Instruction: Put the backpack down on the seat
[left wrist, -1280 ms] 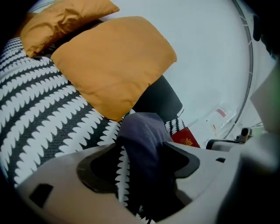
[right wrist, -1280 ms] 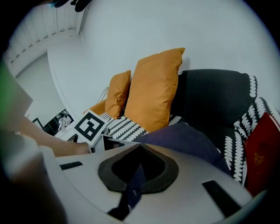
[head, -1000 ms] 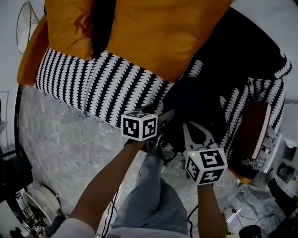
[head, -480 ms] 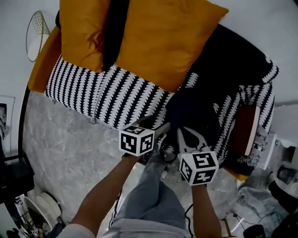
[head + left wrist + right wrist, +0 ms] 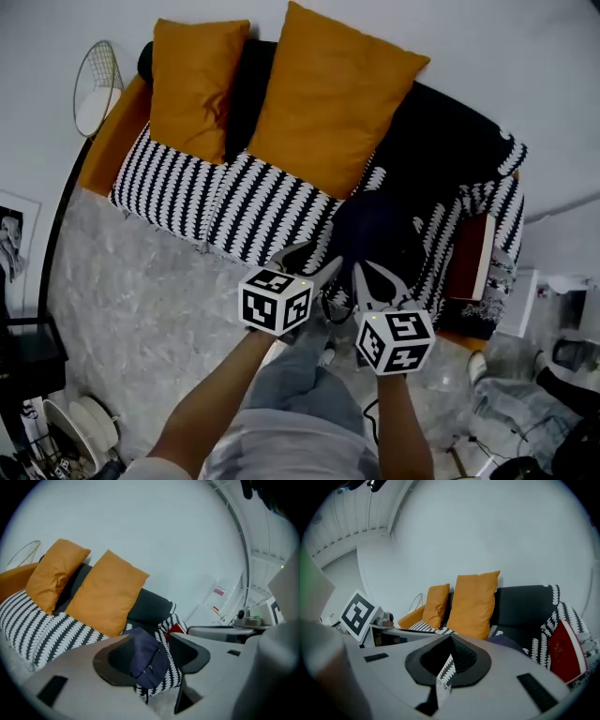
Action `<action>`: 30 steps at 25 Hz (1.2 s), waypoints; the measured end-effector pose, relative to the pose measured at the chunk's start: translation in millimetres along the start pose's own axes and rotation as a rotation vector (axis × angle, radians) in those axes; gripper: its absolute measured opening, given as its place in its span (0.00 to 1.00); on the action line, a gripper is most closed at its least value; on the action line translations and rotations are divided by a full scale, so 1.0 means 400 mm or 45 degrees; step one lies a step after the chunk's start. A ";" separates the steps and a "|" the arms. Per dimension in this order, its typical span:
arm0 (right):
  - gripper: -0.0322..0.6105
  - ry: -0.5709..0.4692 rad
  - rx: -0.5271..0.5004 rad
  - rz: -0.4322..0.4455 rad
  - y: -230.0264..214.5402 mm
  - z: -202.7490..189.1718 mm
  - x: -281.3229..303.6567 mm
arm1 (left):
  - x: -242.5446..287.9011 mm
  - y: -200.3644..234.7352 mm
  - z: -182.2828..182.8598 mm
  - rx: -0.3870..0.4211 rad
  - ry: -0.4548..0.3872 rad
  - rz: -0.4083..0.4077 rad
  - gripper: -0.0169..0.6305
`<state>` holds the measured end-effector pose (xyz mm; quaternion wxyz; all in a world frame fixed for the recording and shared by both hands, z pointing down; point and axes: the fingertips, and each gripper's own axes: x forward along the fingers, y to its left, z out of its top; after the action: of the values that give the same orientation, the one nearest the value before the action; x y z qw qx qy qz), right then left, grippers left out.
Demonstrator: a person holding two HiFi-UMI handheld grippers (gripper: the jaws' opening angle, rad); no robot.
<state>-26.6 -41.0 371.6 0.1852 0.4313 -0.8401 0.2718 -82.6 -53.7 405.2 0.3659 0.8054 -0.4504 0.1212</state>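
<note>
Two orange cushions, a smaller one point(image 5: 192, 89) point(image 5: 51, 576) point(image 5: 436, 604) at left and a larger one point(image 5: 333, 98) point(image 5: 105, 595) point(image 5: 473, 604) beside it, lean against the back of a sofa point(image 5: 225, 197) point(image 5: 42, 625) point(image 5: 426, 625) whose seat has a black-and-white patterned cover. A round wire object point(image 5: 94, 89) stands against the wall off the sofa's left end. Left gripper point(image 5: 309, 262) point(image 5: 150, 641): jaws wide apart and empty, held in the air in front of the sofa's front edge; its own view shows the backpack between the two jaws but well beyond them, untouched. Backpack point(image 5: 375, 230) point(image 5: 147, 660) point(image 5: 506, 641): dark blue, lying on the right-hand part of the seat, just right of the larger cushion's lower corner. Right gripper point(image 5: 364, 277) point(image 5: 450, 641): jaws drawn together so that the tips meet, leaving only a narrow slit lower down through which the patterned cover is seen; nothing is clamped. Its tips point at the near edge of the backpack. A red flat object point(image 5: 469, 272) point(image 5: 176, 629) point(image 5: 562, 651) rests on the sofa's right end, right of the backpack
</note>
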 end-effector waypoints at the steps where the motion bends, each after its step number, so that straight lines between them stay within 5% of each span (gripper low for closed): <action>1: 0.05 -0.014 -0.009 0.001 0.013 0.009 -0.019 | -0.022 -0.017 0.011 0.016 -0.017 0.003 0.39; 6: 0.05 -0.092 -0.037 -0.004 0.069 0.060 -0.115 | -0.125 -0.098 0.049 0.066 -0.080 0.016 0.37; 15: 0.05 -0.172 -0.087 0.027 0.170 0.088 -0.280 | -0.276 -0.237 0.056 0.108 -0.164 0.060 0.19; 30: 0.05 -0.207 -0.199 0.026 0.232 0.087 -0.393 | -0.360 -0.358 0.036 0.205 -0.235 0.074 0.04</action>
<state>-18.0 80.1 231.0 0.1467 0.4277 -0.8753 0.1714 -49.3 74.6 250.6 0.2534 0.8264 -0.4942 0.0930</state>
